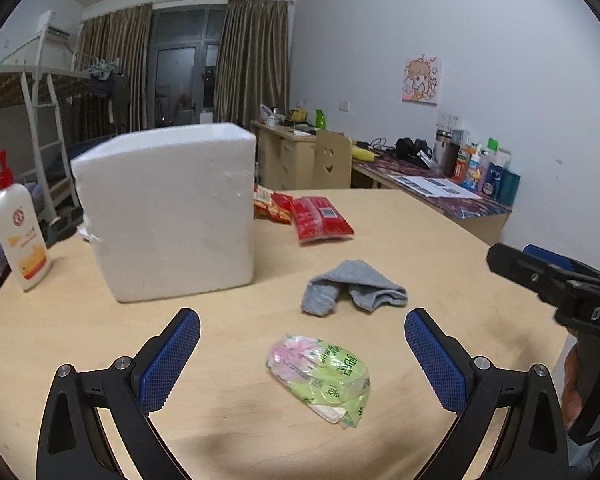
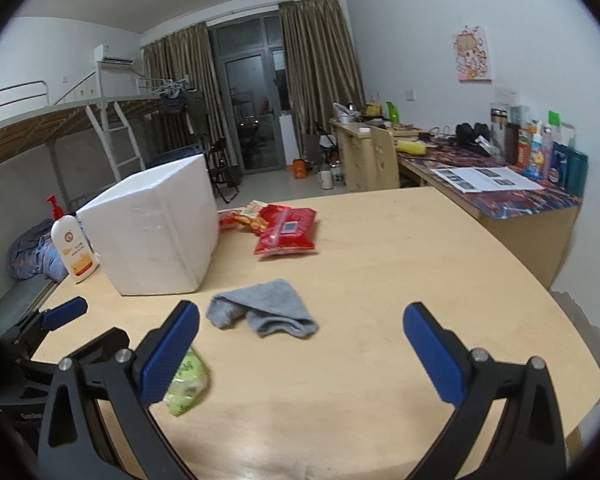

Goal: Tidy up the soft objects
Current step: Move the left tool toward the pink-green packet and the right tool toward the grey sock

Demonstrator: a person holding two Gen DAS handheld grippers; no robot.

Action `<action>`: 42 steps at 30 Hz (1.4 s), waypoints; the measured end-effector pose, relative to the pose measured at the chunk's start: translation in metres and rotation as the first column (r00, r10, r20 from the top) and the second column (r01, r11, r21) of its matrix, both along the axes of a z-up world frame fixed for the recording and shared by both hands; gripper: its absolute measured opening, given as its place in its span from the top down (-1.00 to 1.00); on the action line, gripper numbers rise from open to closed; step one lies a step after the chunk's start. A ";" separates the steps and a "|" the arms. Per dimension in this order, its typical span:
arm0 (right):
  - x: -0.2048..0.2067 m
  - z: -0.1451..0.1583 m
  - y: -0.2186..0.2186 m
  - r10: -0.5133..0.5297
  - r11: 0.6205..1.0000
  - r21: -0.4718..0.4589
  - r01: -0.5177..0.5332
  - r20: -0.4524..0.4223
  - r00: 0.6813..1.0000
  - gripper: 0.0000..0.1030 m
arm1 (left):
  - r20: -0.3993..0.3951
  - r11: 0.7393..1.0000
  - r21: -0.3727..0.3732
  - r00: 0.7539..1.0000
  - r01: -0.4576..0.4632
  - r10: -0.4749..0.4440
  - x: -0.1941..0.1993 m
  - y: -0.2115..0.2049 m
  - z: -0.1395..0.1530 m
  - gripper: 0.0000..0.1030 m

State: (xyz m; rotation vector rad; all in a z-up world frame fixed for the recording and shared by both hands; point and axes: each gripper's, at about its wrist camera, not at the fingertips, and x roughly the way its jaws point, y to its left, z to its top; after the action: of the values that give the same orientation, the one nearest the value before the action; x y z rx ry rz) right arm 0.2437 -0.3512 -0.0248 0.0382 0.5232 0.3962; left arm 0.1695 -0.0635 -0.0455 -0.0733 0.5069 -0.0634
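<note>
Left gripper [image 1: 302,334] hangs spread wide and empty over the crinkled green plastic packet [image 1: 320,378] on the pale wooden tabletop [image 1: 440,240]. Right gripper [image 2: 301,330], equally wide, faces the crumpled grey cloth [image 2: 264,308] lying near the white foam box [image 2: 152,232].

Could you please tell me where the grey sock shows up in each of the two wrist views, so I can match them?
Left wrist view: the grey sock lies right of centre on the table, beyond the green tissue pack.
Right wrist view: the grey sock lies left of centre.
Shared landmark: the white foam box, left of and beyond the sock in both views.
</note>
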 end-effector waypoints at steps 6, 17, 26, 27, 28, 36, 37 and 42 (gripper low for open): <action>0.004 -0.004 -0.003 -0.009 1.000 0.008 0.009 -0.018 1.000 -1.00 | -0.019 1.000 -0.015 1.000 0.000 -0.001 0.010 -0.006 -0.016 -0.99; 0.016 -0.013 0.003 0.010 1.000 -0.023 -0.012 -0.058 0.998 -1.00 | -0.056 1.000 -0.004 0.998 -0.007 0.007 0.018 -0.008 -0.026 -0.99; 0.035 -0.020 0.012 0.045 0.998 -0.048 -0.051 -0.107 0.993 -1.00 | -0.138 1.000 -0.006 0.990 -0.020 0.019 0.033 -0.005 -0.038 -0.99; 0.037 -0.021 0.014 0.051 0.997 -0.053 -0.057 -0.112 0.992 -1.00 | -0.149 1.000 -0.002 0.989 -0.021 0.021 0.034 -0.006 -0.039 -0.99; 0.040 -0.022 0.017 0.062 0.996 -0.057 -0.069 -0.121 0.991 -1.00 | -0.159 1.000 0.002 0.987 -0.020 0.020 0.037 -0.006 -0.041 -0.99; 0.059 -0.031 0.032 0.108 0.989 -0.083 -0.124 -0.184 0.977 -1.00 | -0.237 0.999 -0.026 0.971 -0.019 0.013 0.047 -0.002 -0.052 -0.99; 0.063 -0.033 0.034 0.118 0.987 -0.080 -0.136 -0.197 0.973 -1.00 | -0.243 0.999 -0.028 0.970 -0.018 0.011 0.048 -0.002 -0.053 -0.99; 0.074 -0.039 0.041 0.143 0.982 -0.084 -0.167 -0.236 0.961 -1.00 | -0.262 0.999 -0.036 0.965 -0.023 0.013 0.051 -0.003 -0.055 -0.99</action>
State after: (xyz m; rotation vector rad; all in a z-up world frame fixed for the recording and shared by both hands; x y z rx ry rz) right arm 0.3179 -0.3102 -0.0637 -0.0582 0.7772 0.5216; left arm 0.2203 -0.0660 -0.1007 -0.1254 0.7699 -0.0456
